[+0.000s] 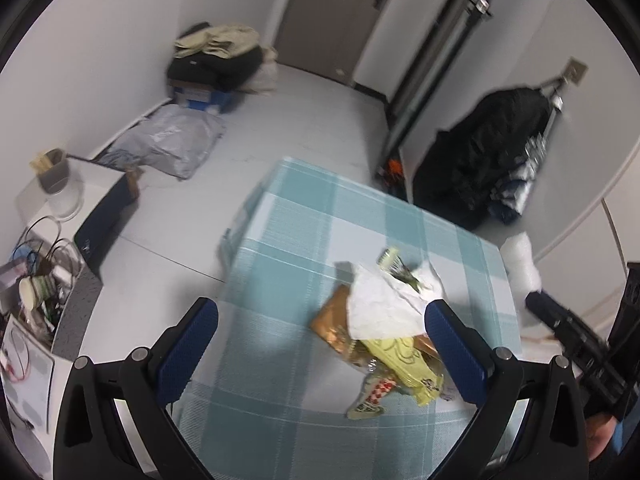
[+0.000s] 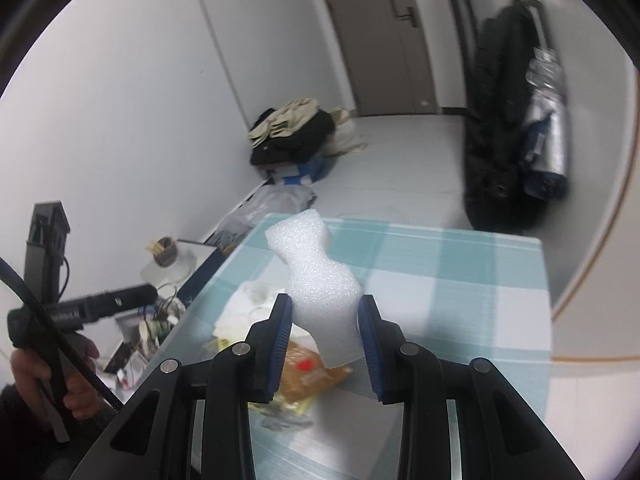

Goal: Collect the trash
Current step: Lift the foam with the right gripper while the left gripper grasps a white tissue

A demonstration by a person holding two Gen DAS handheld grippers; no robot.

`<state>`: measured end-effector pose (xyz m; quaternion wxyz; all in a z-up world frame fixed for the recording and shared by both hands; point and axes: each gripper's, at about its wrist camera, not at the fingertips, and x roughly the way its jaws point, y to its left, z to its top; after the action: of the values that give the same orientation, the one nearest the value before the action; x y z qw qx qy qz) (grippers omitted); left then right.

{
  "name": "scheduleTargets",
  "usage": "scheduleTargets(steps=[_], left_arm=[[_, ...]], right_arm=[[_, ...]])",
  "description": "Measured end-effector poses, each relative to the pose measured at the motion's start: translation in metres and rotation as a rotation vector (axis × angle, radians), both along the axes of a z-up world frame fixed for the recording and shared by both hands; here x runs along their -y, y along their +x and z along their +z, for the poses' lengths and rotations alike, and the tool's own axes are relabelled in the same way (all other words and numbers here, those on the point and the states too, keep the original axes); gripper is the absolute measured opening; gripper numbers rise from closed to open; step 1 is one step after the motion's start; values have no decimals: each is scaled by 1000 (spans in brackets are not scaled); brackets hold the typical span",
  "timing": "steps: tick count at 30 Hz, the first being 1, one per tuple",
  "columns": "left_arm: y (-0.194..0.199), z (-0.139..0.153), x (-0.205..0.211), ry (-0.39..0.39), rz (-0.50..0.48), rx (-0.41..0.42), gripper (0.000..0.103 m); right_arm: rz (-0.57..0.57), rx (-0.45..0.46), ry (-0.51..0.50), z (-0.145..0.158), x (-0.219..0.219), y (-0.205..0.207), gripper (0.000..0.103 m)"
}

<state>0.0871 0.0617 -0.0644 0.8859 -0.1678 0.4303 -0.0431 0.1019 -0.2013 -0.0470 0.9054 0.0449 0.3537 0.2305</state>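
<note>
Right gripper (image 2: pixel 323 322) was clamped on a white foam piece (image 2: pixel 316 276), both blue pads pressing its lower part; the foam stood up out of the jaws above the table (image 2: pixel 460 280); in the left wrist view the same foam (image 1: pixel 520 264) showed at the table's right edge, with the right gripper's black body (image 1: pixel 576 332) just below it.

Left gripper (image 1: pixel 320 344) stood wide apart and empty, hanging over the table (image 1: pixel 288 240); its right pad (image 1: pixel 452 348) lay just beside the trash pile, contact not clear.

Trash pile sat on the checked teal cloth, toward the near right of the table; white tissue (image 1: pixel 384 304) on top, a brown wrapper (image 1: pixel 332 320) under its left side, a yellow wrapper (image 1: pixel 404 364) below, a small green-white packet (image 1: pixel 394 262) at the far end.

Right wrist view showed the pile under and left of the held foam; tissue (image 2: pixel 248 304), brown wrapper (image 2: pixel 308 376).

A hand (image 2: pixel 52 372) gripped the left tool's handle at the left of that view.

Frames were blurred.
</note>
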Motion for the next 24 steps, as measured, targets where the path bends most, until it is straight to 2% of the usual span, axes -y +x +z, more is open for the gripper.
scheduleTargets(steps=[4,8,13,16,21,24], left_arm=[[11,-2,20,33,-84,-35,102],[25,9,48,76,-190,-40,102],[53,12,89,164,-302,-83,102],[73,-3,117,213,-400,-208,102],[99,-27,141,285,-400,-329,100],[110,-38,144,288,-376,-386,88]], right_arm=[[-44,-5,17,4,20,2,33],[-105,-20,64,7,45,6,33],[-171,-36,103,7,77,8,33],[-206,-52,122,6,93,12,33],[-250,-65,163,4,119,9,33],[-253,-59,176,6,124,5,33]])
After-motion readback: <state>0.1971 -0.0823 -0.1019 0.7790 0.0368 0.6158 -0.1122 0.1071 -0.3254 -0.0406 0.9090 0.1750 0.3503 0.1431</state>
